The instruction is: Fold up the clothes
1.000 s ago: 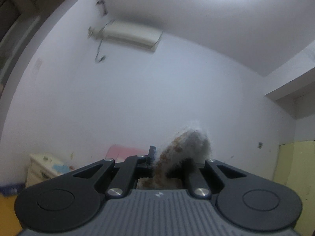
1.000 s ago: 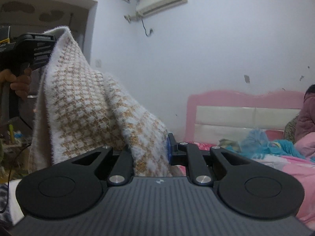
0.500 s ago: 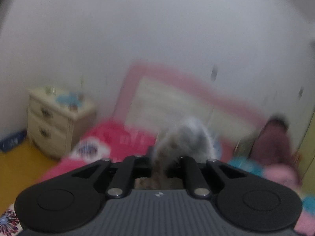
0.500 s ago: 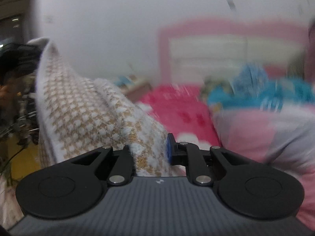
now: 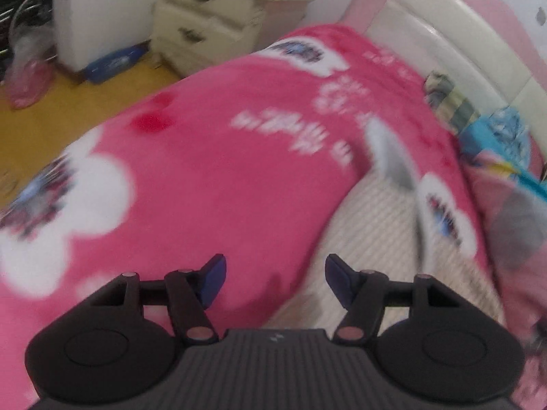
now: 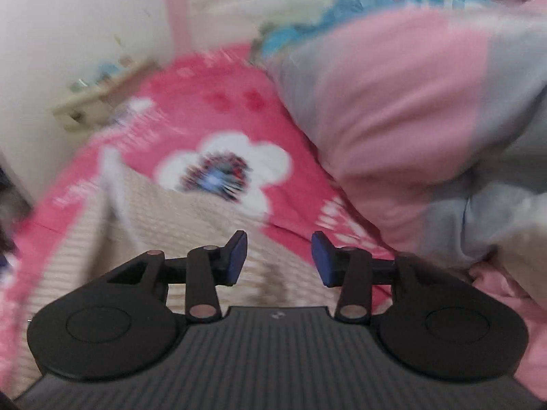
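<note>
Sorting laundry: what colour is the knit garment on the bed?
Cream-beige knit garment, clearest in the right wrist view.

Blanket print (image 5: 212,157) motion-blurred, sweater (image 6: 191,225) weave smeared, nightstand (image 5: 218,20) top cropped

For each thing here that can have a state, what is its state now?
left gripper: jaws opening, nothing between them.
right gripper: jaws opening, nothing between them.
knitted garment: released, lying on the pink blanket.
nightstand: both drawers closed.
quilt: bunched up on the bed.
</note>
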Demonstrator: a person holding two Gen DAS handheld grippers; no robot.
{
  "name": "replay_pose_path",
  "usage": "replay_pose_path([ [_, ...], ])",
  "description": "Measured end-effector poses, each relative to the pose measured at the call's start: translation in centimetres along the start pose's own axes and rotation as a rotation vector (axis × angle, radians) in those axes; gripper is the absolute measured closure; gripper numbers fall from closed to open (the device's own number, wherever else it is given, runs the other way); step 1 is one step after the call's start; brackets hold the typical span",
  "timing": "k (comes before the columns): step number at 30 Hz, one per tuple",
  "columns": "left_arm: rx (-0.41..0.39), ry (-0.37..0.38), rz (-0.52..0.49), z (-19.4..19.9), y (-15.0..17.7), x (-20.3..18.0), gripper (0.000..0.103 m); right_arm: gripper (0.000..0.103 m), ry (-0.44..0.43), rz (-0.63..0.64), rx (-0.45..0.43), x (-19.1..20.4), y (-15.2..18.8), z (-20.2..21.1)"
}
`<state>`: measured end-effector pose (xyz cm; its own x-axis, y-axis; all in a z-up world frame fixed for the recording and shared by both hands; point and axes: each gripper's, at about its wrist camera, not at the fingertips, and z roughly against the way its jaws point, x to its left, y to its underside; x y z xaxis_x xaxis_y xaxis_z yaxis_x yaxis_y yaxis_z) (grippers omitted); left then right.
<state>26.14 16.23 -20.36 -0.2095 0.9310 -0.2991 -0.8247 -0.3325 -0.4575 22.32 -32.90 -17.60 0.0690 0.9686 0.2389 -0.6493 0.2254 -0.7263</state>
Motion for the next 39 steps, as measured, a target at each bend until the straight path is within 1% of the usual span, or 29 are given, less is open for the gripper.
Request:
replay_pose_path([
  [1, 0.02, -0.01, -0.012, 1.0, 0.9, 1.2, 0.038, 0.057, -0.056, -0.025, -0.006, 0.8, -0.1, 1.2],
  [2, 0.042, -0.024, -0.028, 1.9, 1.8, 1.8, 0.037, 0.055, -0.137, -0.045, 0.005, 1.9, 0.0, 2.0],
  [3, 0.07, -0.042, -0.049, 2.6, 2.6, 2.0, 0.037, 0.048, -0.22, -0.053, 0.038, 3.1, 0.5, 2.6],
  [4, 0.099, -0.057, -0.073, 3.0, 3.2, 2.5, 0.037, 0.043, -0.308, -0.052, 0.101, 4.6, 1.3, 2.6],
  [7, 0.19, -0.077, -0.15, 4.2, 6.2, 4.1, 0.036, 0.038, -0.505, -0.056, 0.313, 8.6, 4.9, 0.5],
  [10, 0.267, -0.098, -0.221, 4.2, 8.5, 5.2, 0.035, 0.037, -0.509, -0.043, 0.474, 11.2, 9.1, -2.3],
  [12, 0.316, -0.102, -0.237, 3.8, 9.7, 5.8, 0.035, 0.037, -0.447, -0.019, 0.524, 12.0, 11.5, -3.7],
  [15, 0.334, -0.11, -0.251, 3.2, 10.6, 5.9, 0.034, 0.037, -0.428, -0.076, 0.599, 11.9, 14.6, -4.8],
  [17, 0.361, -0.116, -0.249, 3.0, 11.2, 6.2, 0.032, 0.037, -0.453, -0.107, 0.686, 12.2, 17.0, -4.6],
  [19, 0.397, -0.146, -0.238, 2.8, 12.1, 6.6, 0.032, 0.038, -0.474, -0.155, 0.761, 12.1, 19.1, -3.8],
  [21, 0.431, -0.185, -0.233, 2.6, 13.0, 6.9, 0.032, 0.04, -0.504, -0.223, 0.815, 11.5, 20.4, -2.6],
  [22, 0.449, -0.195, -0.227, 2.5, 13.5, 7.2, 0.032, 0.042, -0.506, -0.246, 0.823, 11.2, 20.8, -2.0],
  [23, 0.458, -0.193, -0.217, 2.5, 13.9, 7.4, 0.031, 0.045, -0.492, -0.245, 0.799, 10.9, 20.7, -1.3],
  [24, 0.457, -0.189, -0.208, 2.6, 14.3, 7.6, 0.031, 0.046, -0.475, -0.24, 0.768, 10.6, 20.6, -0.6],
  [25, 0.45, -0.185, -0.2, 2.7, 14.6, 7.8, 0.03, 0.047, -0.448, -0.24, 0.72, 10.3, 20.2, -0.2],
  [28, 0.425, -0.178, -0.18, 3.1, 15.1, 8.1, 0.03, 0.052, -0.404, -0.273, 0.633, 9.7, 19.3, -0.3],
  [30, 0.406, -0.178, -0.181, 3.4, 15.5, 8.1, 0.031, 0.056, -0.379, -0.257, 0.626, 10.4, 19.6, -1.2],
  [31, 0.397, -0.178, -0.184, 3.5, 15.7, 8.0, 0.031, 0.06, -0.379, -0.261, 0.636, 10.8, 19.9, -1.5],
  [32, 0.388, -0.178, -0.189, 3.7, 15.9, 8.0, 0.031, 0.062, -0.39, -0.274, 0.657, 11.3, 20.3, -1.5],
  [33, 0.379, -0.177, -0.195, 3.8, 16.2, 8.0, 0.031, 0.066, -0.406, -0.275, 0.685, 12.0, 20.7, -1.4],
  [35, 0.361, -0.177, -0.205, 4.1, 16.7, 7.9, 0.033, 0.075, -0.439, -0.224, 0.746, 13.2, 21.9, -0.6],
  [36, 0.352, -0.178, -0.21, 4.2, 17.0, 7.9, 0.035, 0.08, -0.434, -0.174, 0.753, 13.9, 22.6, -0.1],
  [37, 0.342, -0.178, -0.211, 4.4, 17.3, 7.8, 0.041, 0.089, -0.424, -0.121, 0.753, 14.5, 23.1, 0.4],
  [38, 0.332, -0.178, -0.208, 4.5, 17.5, 7.7, 0.048, 0.092, -0.415, -0.078, 0.736, 14.8, 23.2, 0.8],
  [39, 0.322, -0.176, -0.204, 4.7, 17.7, 7.5, 0.053, 0.097, -0.409, -0.067, 0.724, 14.9, 23.0, 0.9],
])
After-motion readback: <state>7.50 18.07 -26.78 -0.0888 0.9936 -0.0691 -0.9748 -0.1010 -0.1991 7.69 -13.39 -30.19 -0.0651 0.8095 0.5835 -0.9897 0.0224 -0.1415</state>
